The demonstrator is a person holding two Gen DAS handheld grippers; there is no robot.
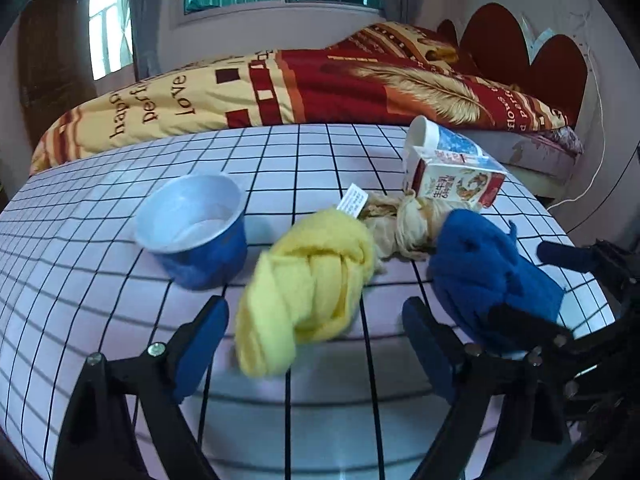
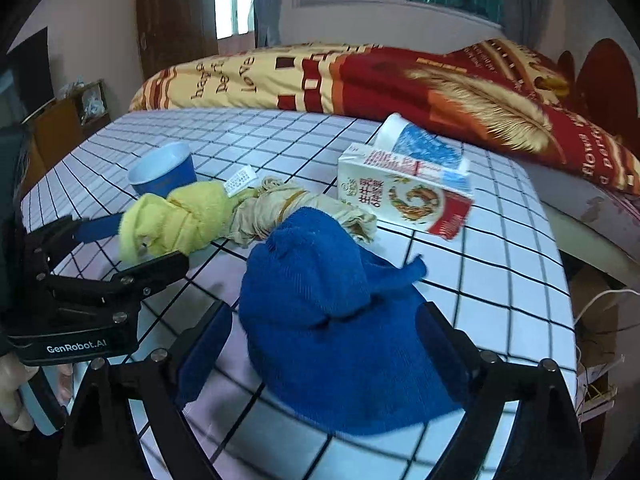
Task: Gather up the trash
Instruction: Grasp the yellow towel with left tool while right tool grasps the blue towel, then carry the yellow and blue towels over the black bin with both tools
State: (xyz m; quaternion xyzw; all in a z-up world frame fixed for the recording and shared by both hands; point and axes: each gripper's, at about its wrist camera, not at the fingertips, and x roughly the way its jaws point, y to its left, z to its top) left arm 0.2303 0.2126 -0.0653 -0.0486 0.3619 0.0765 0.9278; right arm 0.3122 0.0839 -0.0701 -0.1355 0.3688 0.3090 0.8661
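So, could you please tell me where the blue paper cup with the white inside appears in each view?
Left wrist view: the blue paper cup stands left of centre, left of the knotted yellow cloth.
Right wrist view: it stands upper left, behind that cloth.
Shared landmark: the milk carton.

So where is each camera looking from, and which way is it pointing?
Left wrist: sits on the left gripper, looking down over its open fingers at the yellow cloth; the right gripper's fingers show at the right edge.
Right wrist: sits on the right gripper, looking down at the blue cloth; the left gripper and a hand show at the left.
Both share: the checked table, blue cup, milk carton, bed.
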